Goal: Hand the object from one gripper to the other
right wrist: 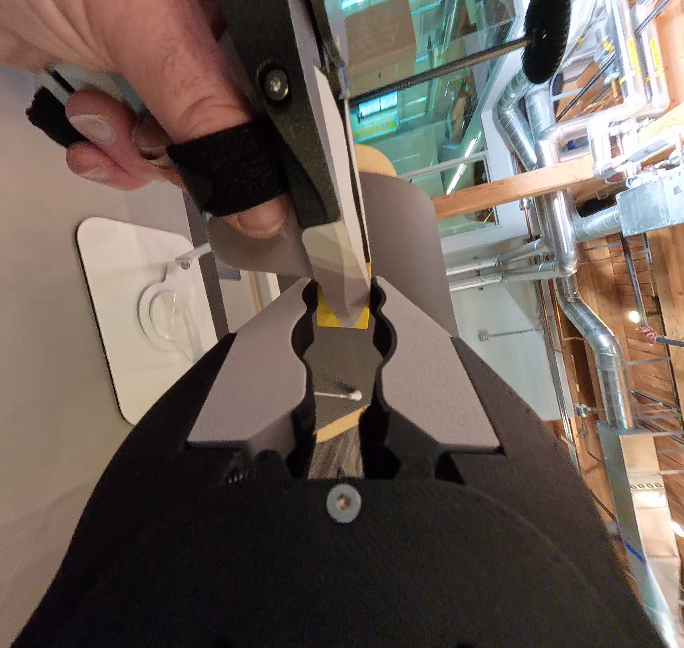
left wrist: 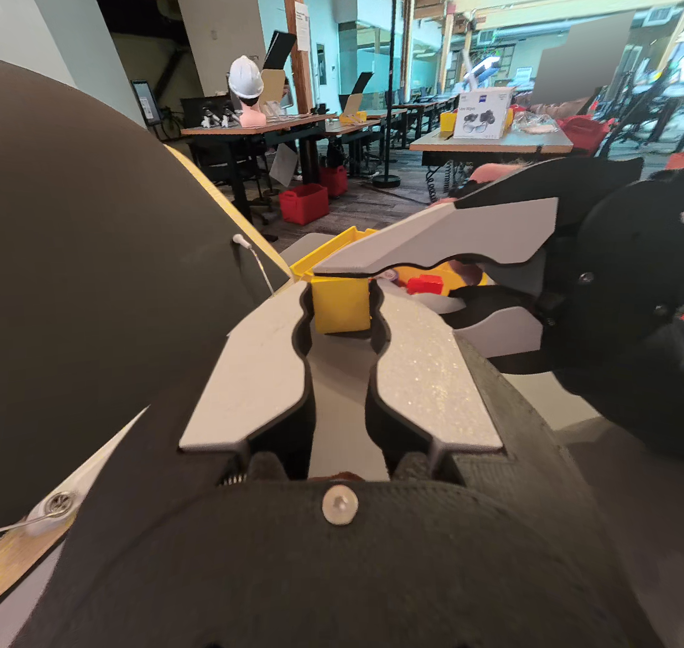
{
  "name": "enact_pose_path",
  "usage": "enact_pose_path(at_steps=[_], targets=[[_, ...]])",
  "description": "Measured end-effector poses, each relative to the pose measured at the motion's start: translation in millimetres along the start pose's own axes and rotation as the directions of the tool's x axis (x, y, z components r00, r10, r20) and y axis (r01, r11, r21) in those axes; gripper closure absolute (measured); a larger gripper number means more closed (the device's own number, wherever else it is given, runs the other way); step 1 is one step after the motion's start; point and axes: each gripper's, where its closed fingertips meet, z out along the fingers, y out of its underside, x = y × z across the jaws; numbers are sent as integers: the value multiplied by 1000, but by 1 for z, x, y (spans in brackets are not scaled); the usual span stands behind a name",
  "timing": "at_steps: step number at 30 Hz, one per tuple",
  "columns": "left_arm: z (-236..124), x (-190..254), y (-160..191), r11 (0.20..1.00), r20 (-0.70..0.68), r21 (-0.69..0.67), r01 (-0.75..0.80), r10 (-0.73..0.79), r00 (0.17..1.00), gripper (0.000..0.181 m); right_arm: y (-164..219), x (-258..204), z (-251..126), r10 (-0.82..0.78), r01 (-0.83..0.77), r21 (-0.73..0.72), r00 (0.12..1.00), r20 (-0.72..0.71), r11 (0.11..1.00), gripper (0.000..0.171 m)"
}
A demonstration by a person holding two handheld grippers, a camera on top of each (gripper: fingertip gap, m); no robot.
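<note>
My left tongs (left wrist: pixel 340 293) and right tongs (right wrist: pixel 342 297) both clenching yellow block (left wrist: pixel 340 308); only left view showing yellow bin (left wrist: pixel 325 256) at 12 o'clock; only right view showing my hand (right wrist: pixel 140 86) at 10

Both the left gripper (left wrist: pixel 340 293) and right gripper (right wrist: pixel 342 290) have black textured bodies, wavy-edged grey fingers (left wrist: pixel 259 364), and a silver screw (left wrist: pixel 339 504) at the base.

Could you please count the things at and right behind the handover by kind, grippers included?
Grippers: 2 (left gripper, right gripper)
Yellow block: 1
Yellow bin: 1
Red block in the bin: 1
Total: 5
</note>
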Motion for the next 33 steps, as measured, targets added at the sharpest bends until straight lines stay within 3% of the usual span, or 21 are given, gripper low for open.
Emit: enact_pose_path(at_steps=[4,6,10,15,19,22,24,26,29,33], targets=[[-9,7,-9,995,-143,50,88,-80,987,153,-12,6,-12,115,-124,152,991,66,981,126],[-19,24,-18,981,-343,85,177,-138,929,153,-16,10,-20,118,-132,222,990,75,966,121],[-40,37,-30,932,-596,157,327,-174,784,153,-28,8,-37,69,-105,356,991,112,928,128],[-43,50,-19,917,-728,97,386,-199,656,153,-47,-2,-48,16,-80,441,989,147,894,135],[-45,59,-14,924,-771,87,373,-175,613,154,-48,-9,-49,-23,-55,433,985,173,900,145],[-43,57,-15,917,-767,89,389,-186,615,153,-43,-6,-43,-21,-37,381,989,147,924,146],[-36,47,-15,918,-704,109,381,-200,682,151,-31,0,-34,-7,-26,296,994,109,955,146],[-26,35,-12,937,-592,126,326,-192,783,136,-13,3,-24,-15,0,185,997,77,983,146],[-14,22,-10,975,-376,135,178,-116,920,132,0,5,-14,-8,3,103,999,47,995,146],[-3,10,-9,994,-113,108,19,-7,994,133,5,7,-7,-9,9,24,1000,3,1000,146]])
